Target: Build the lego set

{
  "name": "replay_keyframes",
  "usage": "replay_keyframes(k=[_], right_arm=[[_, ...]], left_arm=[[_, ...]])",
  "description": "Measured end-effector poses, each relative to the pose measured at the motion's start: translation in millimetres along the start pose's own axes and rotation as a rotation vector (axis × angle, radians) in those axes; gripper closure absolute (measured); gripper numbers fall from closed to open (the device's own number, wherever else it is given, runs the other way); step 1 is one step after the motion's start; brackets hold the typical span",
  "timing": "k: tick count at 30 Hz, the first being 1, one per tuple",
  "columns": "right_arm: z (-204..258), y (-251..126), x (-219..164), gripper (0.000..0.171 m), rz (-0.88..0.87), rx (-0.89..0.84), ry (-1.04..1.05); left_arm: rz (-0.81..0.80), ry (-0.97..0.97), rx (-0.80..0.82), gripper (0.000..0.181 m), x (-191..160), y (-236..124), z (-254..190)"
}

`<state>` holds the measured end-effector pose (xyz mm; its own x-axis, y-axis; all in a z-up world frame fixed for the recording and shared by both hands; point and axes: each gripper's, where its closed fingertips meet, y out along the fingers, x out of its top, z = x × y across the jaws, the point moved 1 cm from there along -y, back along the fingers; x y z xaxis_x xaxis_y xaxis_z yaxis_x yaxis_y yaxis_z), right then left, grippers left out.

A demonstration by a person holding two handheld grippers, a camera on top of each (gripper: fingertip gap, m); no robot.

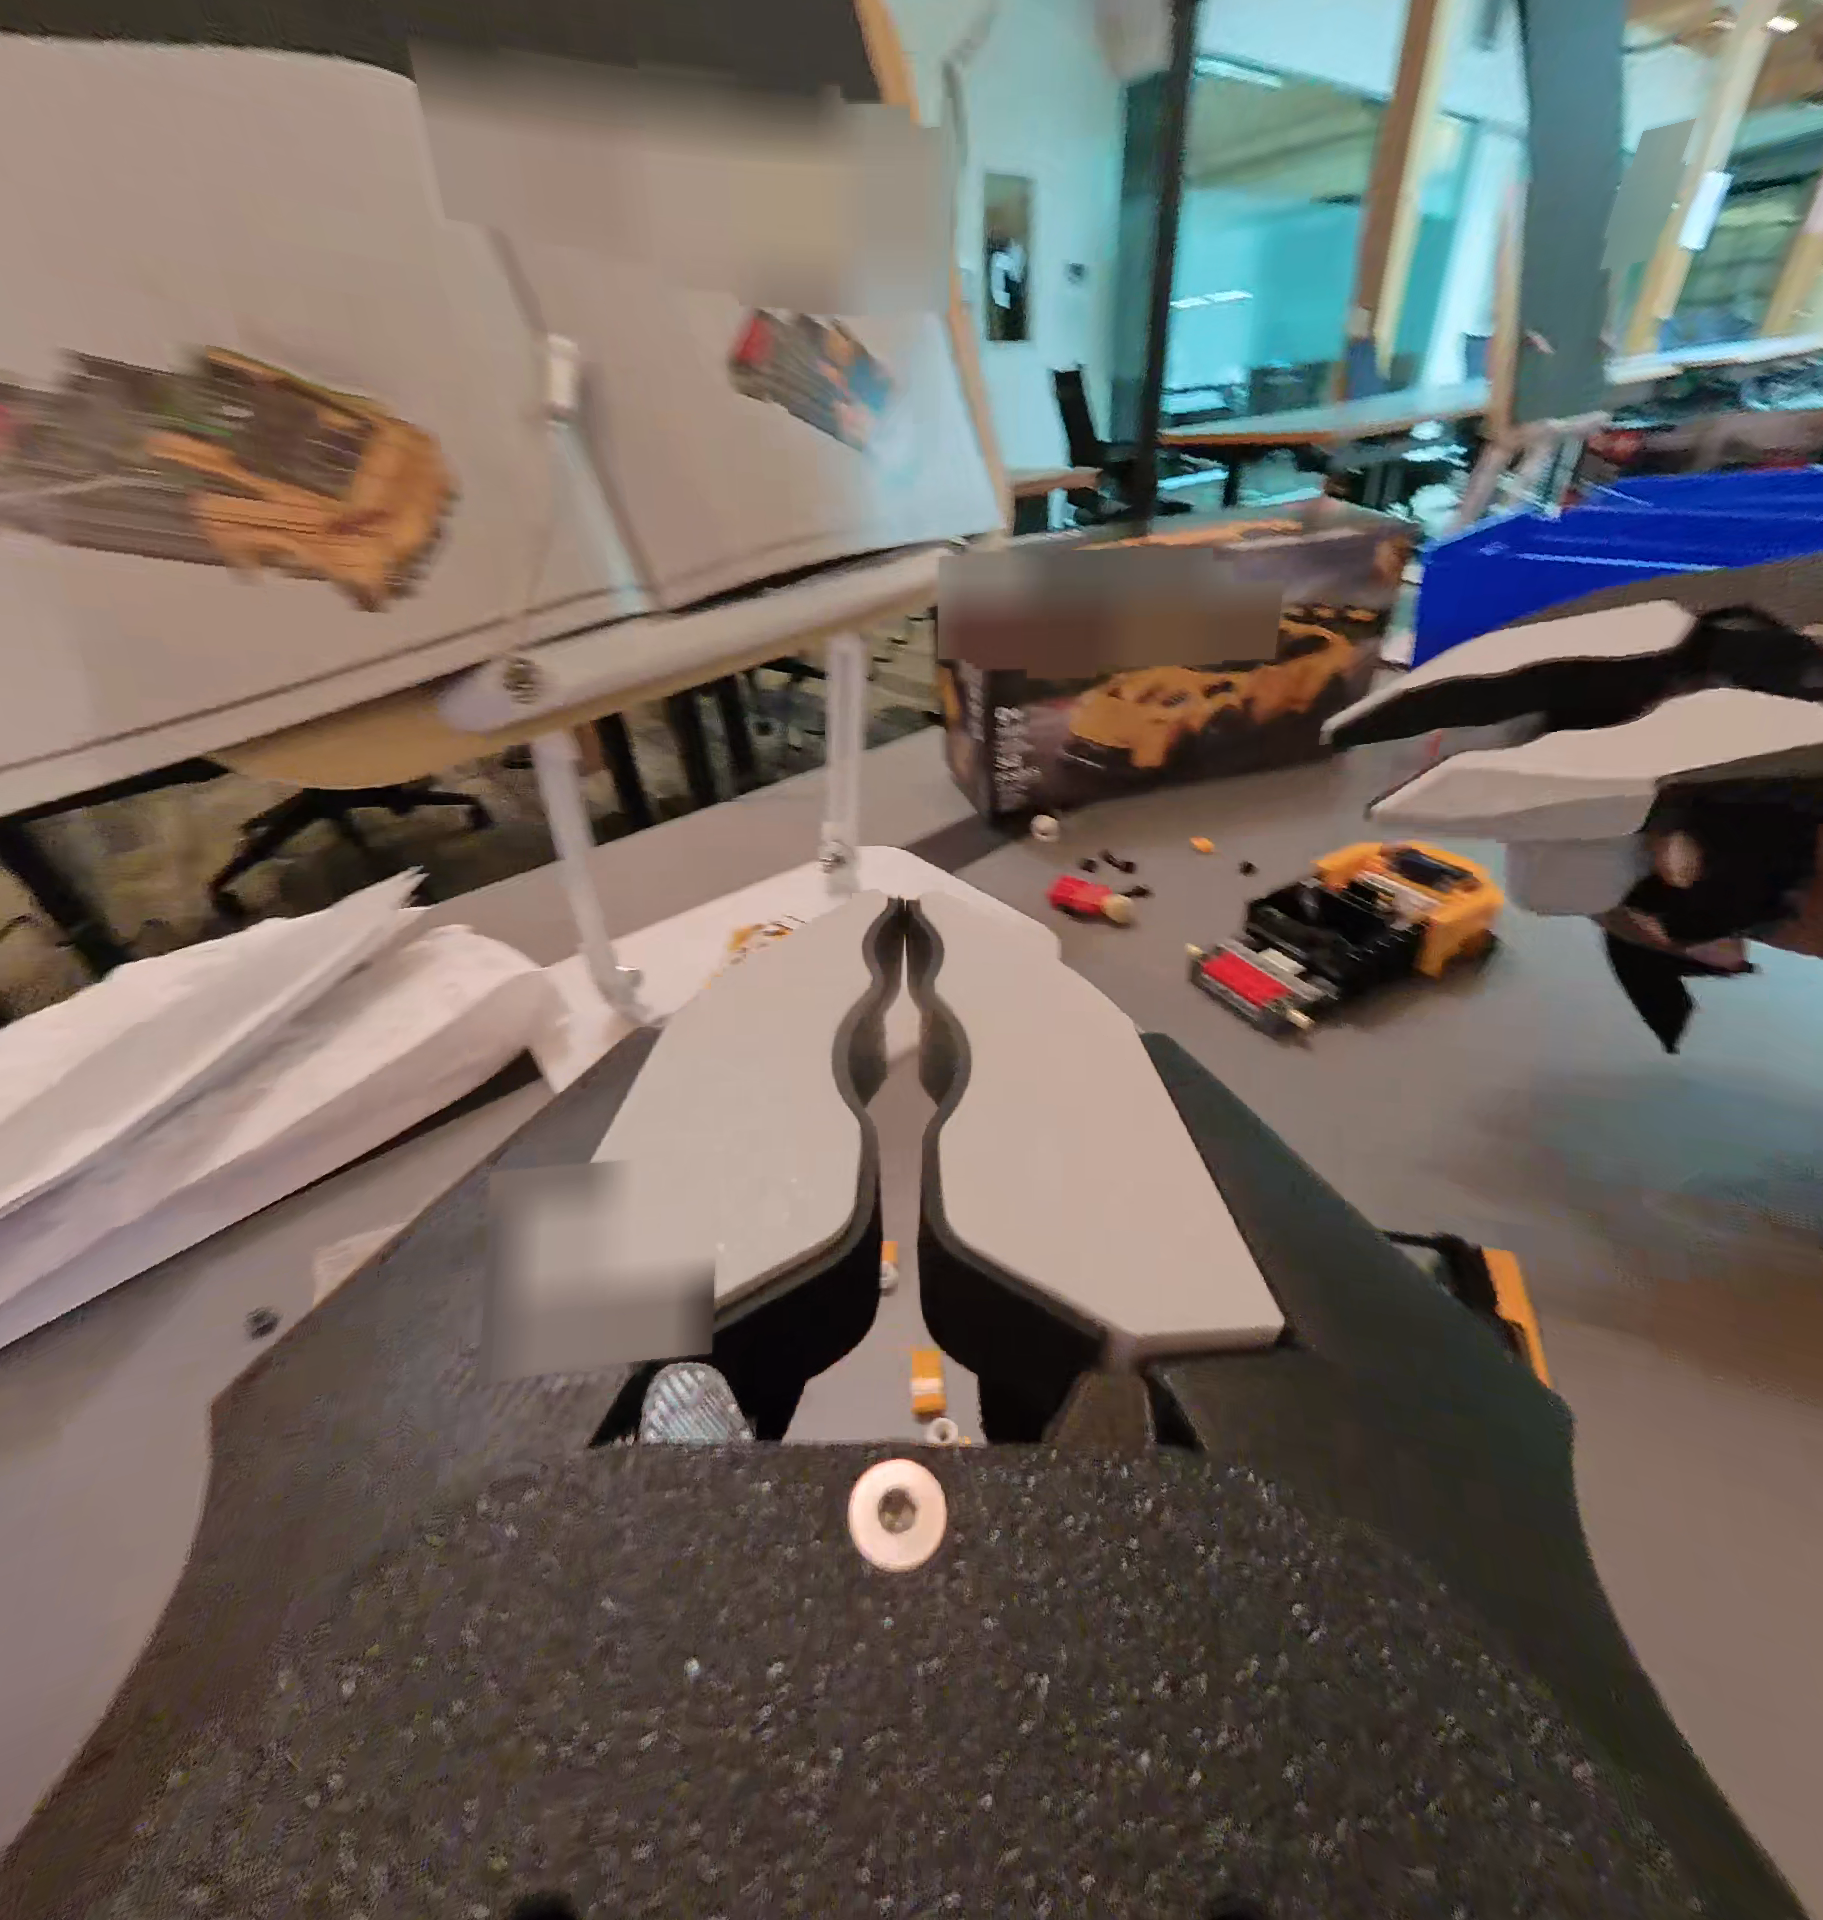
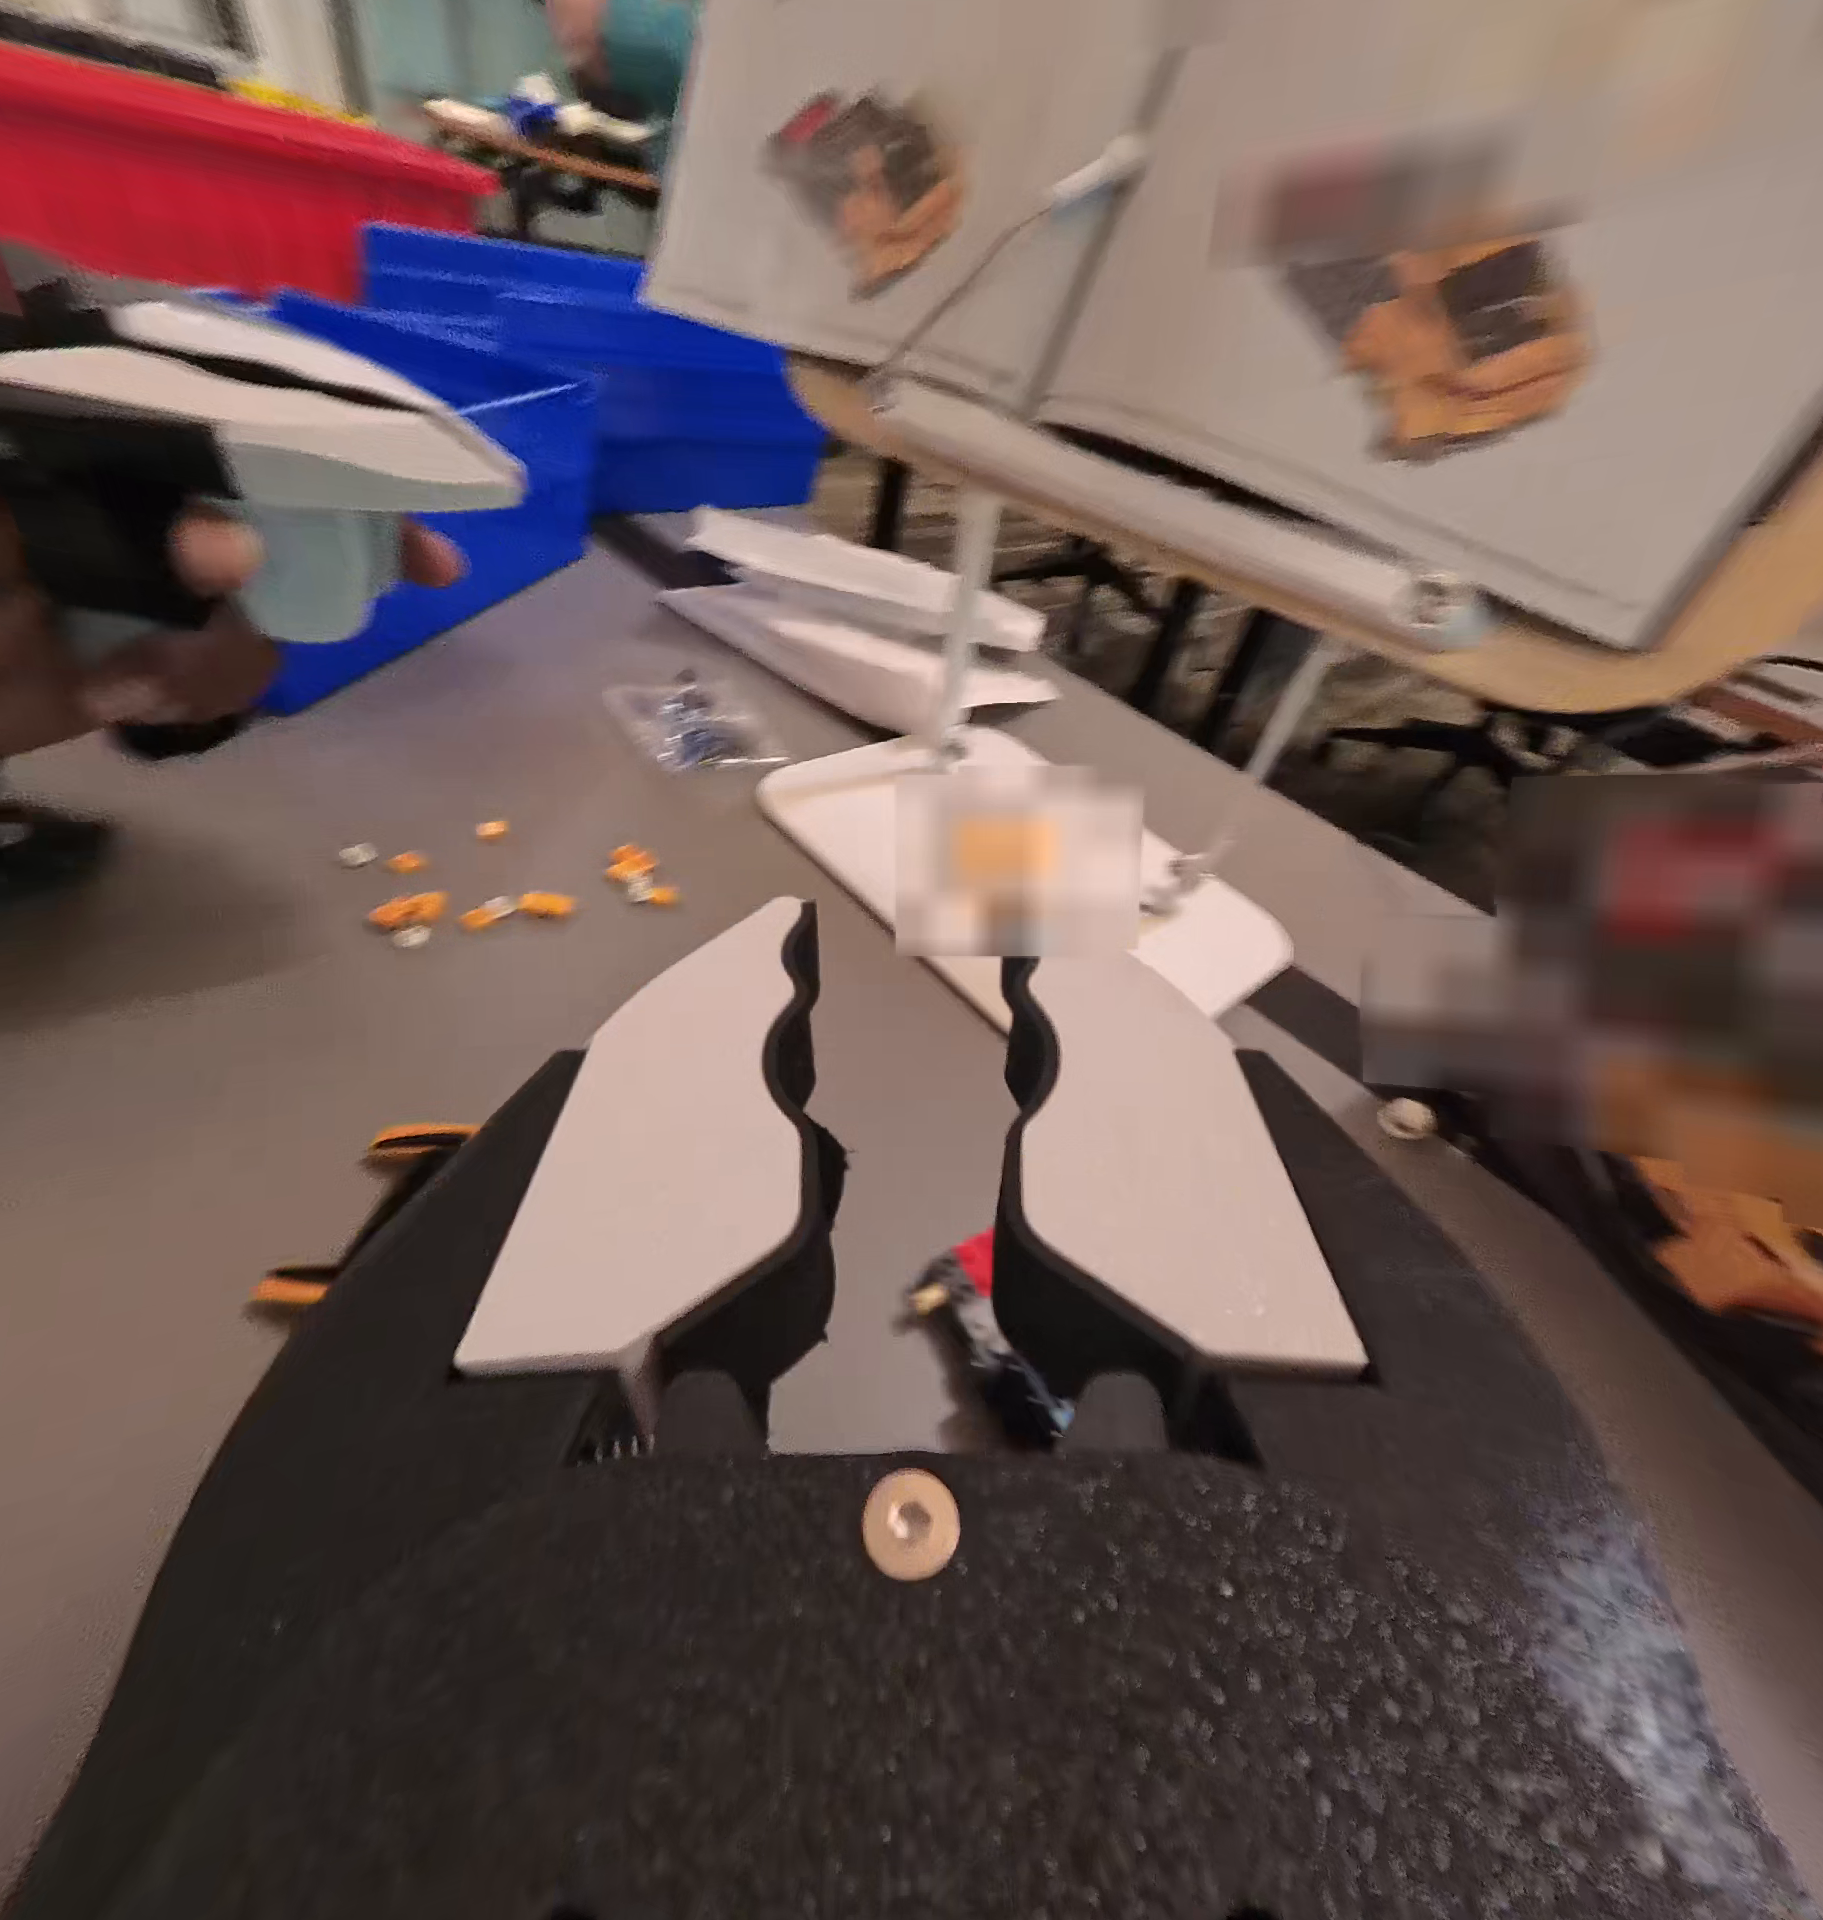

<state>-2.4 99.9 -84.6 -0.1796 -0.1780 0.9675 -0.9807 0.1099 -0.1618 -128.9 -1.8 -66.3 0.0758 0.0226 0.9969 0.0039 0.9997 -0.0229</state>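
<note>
Both grippers are up off the desk (image 1: 1509,1122) and nothing is in either one, so this reads as a pause between pieces, likely a look at the open instruction booklet (image 1: 263,312) propped on its white stand (image 1: 574,852). The left gripper (image 1: 904,906) has its fingers pressed together at the tips with nothing between them. The right gripper (image 2: 912,940) has its fingers spread apart and empty. The half-built lego car (image 1: 1348,935), yellow at one end, black in the middle, red at the other, sits on the desk in front of the set's box (image 1: 1167,686), below the right gripper in the left wrist view. A red-bodied minifigure (image 1: 1089,896) and a few small black bits lie near it. Over by the left gripper, a scatter of loose orange pieces (image 2: 512,883) waits on the desk, with a clear bag of parts (image 2: 694,722) beyond them. Next move, I'd judge: pick the right small piece from that scatter, which means coming down low with a narrow, careful pinch, then carrying it across to the car while the other gripper steadies the build.
</note>
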Motion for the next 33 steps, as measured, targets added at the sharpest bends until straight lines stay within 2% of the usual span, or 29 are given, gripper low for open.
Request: replay_keyframes(k=[10,13,33], right_arm=[[-74.2,-26.9,-3.6,0.154,-0.063,-0.381,0.09],[-83.9,-35.9,0.0,0.171,-0.108,-0.441,0.102],[-82.5,-32.0,-5.6,0.167,-0.096,-0.435,0.092]], left_arm=[[-0.069,-0.048,0.22,0.181,9.6,-15.4,38.9],[-0.071,-0.049,0.239,0.181,7.6,-16.1,42.6],[-0.049,-0.06,0.282,0.181,5.7,-21.9,59.8]])
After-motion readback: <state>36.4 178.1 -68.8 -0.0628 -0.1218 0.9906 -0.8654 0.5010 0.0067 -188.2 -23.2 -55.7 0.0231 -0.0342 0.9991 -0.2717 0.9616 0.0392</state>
